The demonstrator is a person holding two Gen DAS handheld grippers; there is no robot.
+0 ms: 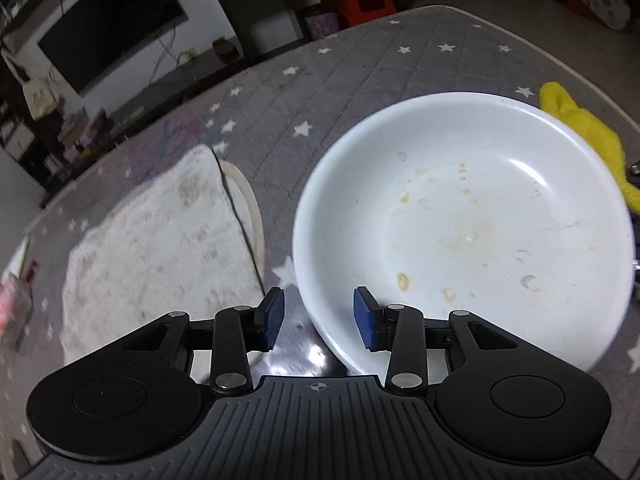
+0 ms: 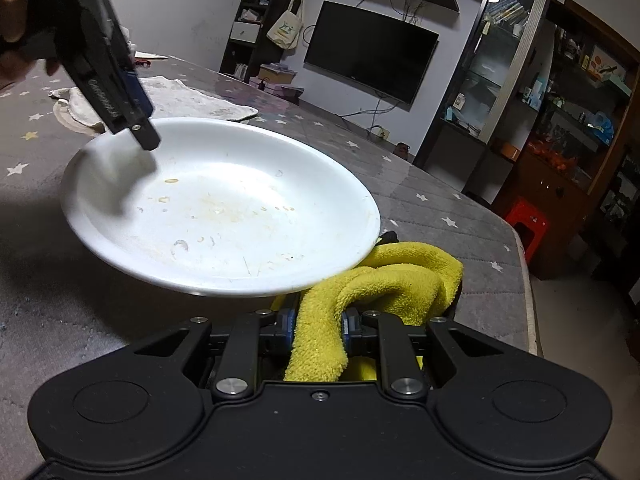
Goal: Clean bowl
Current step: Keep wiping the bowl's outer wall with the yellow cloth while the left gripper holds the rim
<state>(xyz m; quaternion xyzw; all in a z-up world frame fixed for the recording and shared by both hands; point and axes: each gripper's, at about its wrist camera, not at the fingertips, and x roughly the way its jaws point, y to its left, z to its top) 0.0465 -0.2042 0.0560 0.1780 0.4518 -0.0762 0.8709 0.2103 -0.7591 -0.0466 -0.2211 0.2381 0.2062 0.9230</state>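
Observation:
A white bowl point(image 1: 472, 216) with dried yellowish food marks sits on the grey star-patterned table point(image 1: 340, 80). My left gripper point(image 1: 320, 308) straddles its near rim, one blue pad point(image 1: 274, 318) outside and the other over the inside; the jaws stand apart and neither pad presses on the rim, so it is open. In the right wrist view the left gripper point(image 2: 140, 120) hangs over the far-left rim of the bowl point(image 2: 224, 208). My right gripper point(image 2: 318, 320) is shut on a yellow cloth point(image 2: 380, 276), bunched just under the bowl's near edge. The yellow cloth point(image 1: 588, 128) shows behind the bowl in the left wrist view.
A whitish towel point(image 1: 160, 240) lies over a round beige mat point(image 1: 252, 208) left of the bowl. The table's edge point(image 2: 524, 280) runs close on the right, with a red stool point(image 2: 528, 224) beyond. A person's hand point(image 2: 12, 8) holds the left gripper.

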